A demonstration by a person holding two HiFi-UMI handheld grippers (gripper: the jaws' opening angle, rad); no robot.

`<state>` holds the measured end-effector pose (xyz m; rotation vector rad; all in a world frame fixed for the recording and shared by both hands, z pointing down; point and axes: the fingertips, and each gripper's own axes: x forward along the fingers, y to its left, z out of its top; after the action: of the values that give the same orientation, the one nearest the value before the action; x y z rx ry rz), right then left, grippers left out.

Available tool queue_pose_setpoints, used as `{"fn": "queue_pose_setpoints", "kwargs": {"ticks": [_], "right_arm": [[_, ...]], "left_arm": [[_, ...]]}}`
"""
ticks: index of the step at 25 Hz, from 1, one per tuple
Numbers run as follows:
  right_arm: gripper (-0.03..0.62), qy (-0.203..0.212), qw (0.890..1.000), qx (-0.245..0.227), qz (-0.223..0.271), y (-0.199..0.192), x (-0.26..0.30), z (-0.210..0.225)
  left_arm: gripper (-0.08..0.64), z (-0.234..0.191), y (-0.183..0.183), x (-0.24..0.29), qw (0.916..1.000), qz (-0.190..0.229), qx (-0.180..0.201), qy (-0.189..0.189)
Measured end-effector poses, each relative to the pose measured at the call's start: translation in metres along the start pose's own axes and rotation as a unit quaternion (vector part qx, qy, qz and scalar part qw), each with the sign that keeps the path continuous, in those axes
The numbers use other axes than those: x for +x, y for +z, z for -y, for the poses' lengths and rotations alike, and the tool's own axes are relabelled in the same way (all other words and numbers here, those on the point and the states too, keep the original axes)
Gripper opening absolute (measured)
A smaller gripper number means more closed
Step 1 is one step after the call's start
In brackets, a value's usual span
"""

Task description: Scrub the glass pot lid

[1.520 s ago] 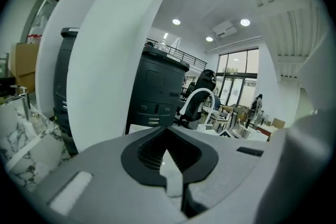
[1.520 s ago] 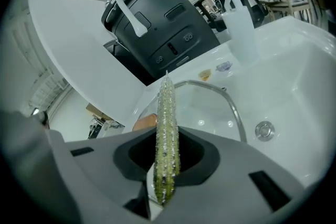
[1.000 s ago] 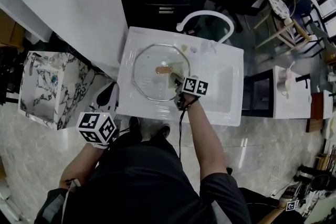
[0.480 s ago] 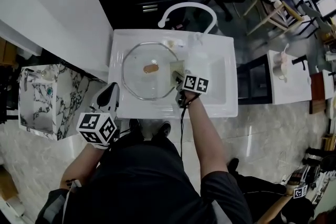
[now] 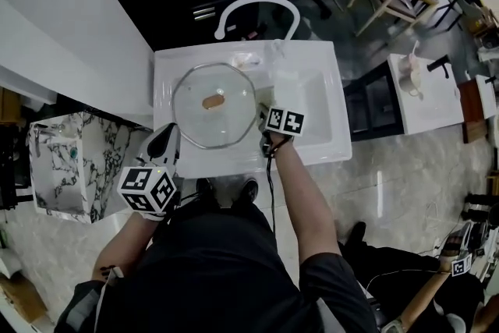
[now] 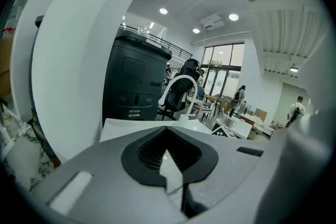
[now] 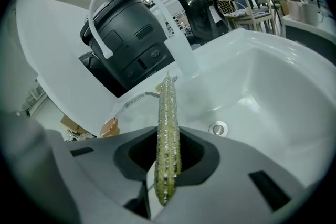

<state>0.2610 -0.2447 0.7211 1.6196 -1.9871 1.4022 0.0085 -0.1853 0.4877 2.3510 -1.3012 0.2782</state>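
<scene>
Your right gripper (image 5: pixel 266 118) is clamped on a thin green sponge (image 7: pixel 168 113), held edge-on with its free end sticking out past the jaws. That looks like the right hold for scrubbing, since the pad gets to the glass before the jaws do. Your left gripper (image 5: pixel 164 134) has its jaws together with nothing between them. It's parked off the front-left corner of the sink (image 5: pixel 316 144), away from the work, so judged idle.

The glass lid (image 5: pixel 195 125) lies flat on the left part of the sink, knob (image 5: pixel 213 100) up, under the faucet (image 5: pixel 257 10). That's a steady spot for one-handed scrubbing.

The sponge end is at the lid's right rim. In the right gripper view the lid (image 7: pixel 131 104) sits ahead and to the left of the sponge. Can't tell if they touch. The left gripper is near the lid's front-left edge but apart from it.
</scene>
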Motion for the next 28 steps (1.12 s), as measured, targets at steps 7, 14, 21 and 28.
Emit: {"fn": "queue_pose_setpoints", "kwargs": {"ticks": [7, 14, 21, 28], "right_arm": [[0.066, 0.075, 0.997, -0.016, 0.008, -0.032, -0.019, -0.076], [0.066, 0.133, 0.986, -0.098, -0.033, -0.092, -0.007, -0.162], [0.066, 0.132, 0.979, -0.143, -0.062, -0.109, 0.021, -0.183], [0.066, 0.120, 0.979, -0.150, -0.063, -0.112, 0.034, -0.175]], "left_arm": [[0.000, -0.007, -0.011, 0.014, 1.0000, -0.001, 0.005, 0.001], [0.000, -0.039, -0.015, 0.009, 0.9991, 0.029, 0.026, 0.014], [0.000, -0.033, 0.007, -0.017, 0.9960, 0.081, 0.036, -0.010], [0.000, -0.029, 0.006, -0.022, 0.9947, 0.092, 0.041, -0.023]]}}
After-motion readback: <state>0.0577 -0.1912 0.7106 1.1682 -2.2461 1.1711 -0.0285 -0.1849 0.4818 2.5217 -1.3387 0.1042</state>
